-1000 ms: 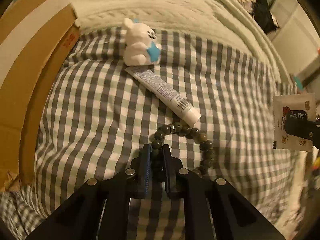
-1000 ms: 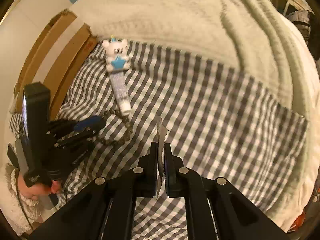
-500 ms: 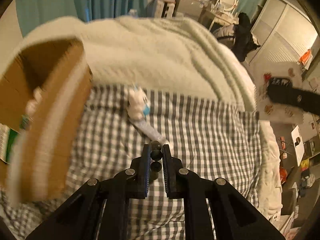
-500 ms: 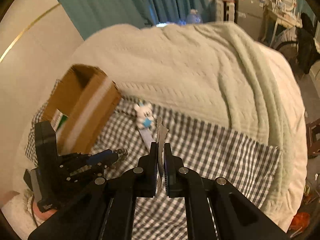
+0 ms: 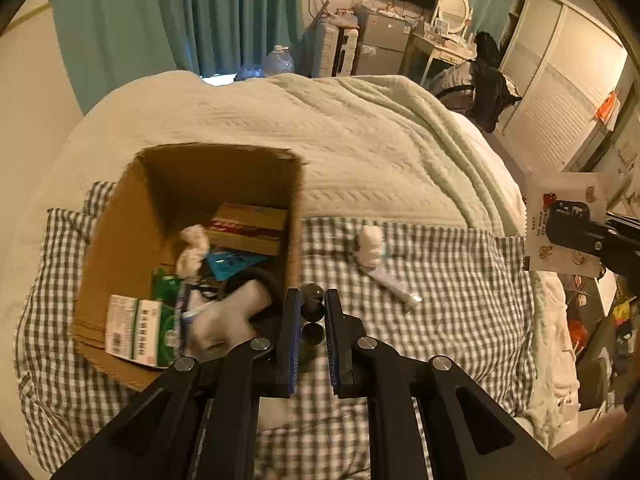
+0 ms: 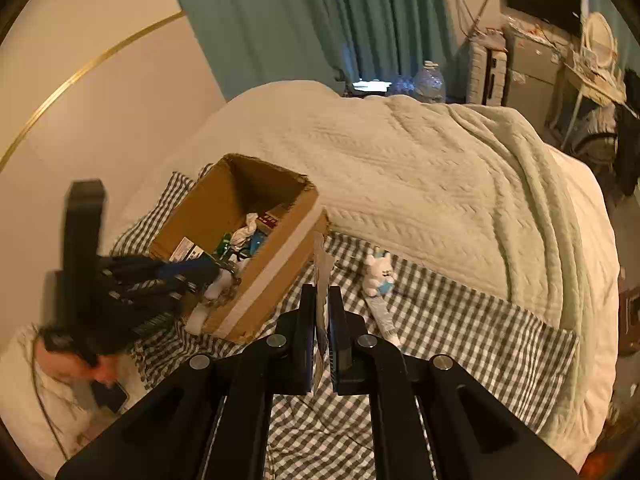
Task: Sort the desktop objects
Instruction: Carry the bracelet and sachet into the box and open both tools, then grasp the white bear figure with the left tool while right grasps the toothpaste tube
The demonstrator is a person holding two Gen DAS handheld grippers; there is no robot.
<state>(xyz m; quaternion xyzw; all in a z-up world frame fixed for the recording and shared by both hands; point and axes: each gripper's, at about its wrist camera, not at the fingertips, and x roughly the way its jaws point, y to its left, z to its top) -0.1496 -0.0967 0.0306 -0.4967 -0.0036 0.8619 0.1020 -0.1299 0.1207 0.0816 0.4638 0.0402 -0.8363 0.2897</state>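
Left gripper: jaws narrowed onto dark bead bracelet, beads pinched between the blue-lined fingers; held in the air over the near right edge of open cardboard box; bracelet's lower part hidden behind the fingers.

Right gripper: jaws narrowed onto flat white printed packet, seen edge-on in the right wrist view, face-on at the right edge of the left wrist view; held above the checked sheet, right of the box.

Box contents: green-and-white carton at near left wall; yellow-and-red carton toward far wall; teal sachet; white crumpled items; further pieces too cluttered to tell.

On the sheet, right of the box: white plush toy with blue star; white tube touching the toy's near side, cap end pointing toward the camera.

Beyond the sheet: pale green knitted blanket; teal curtain behind.
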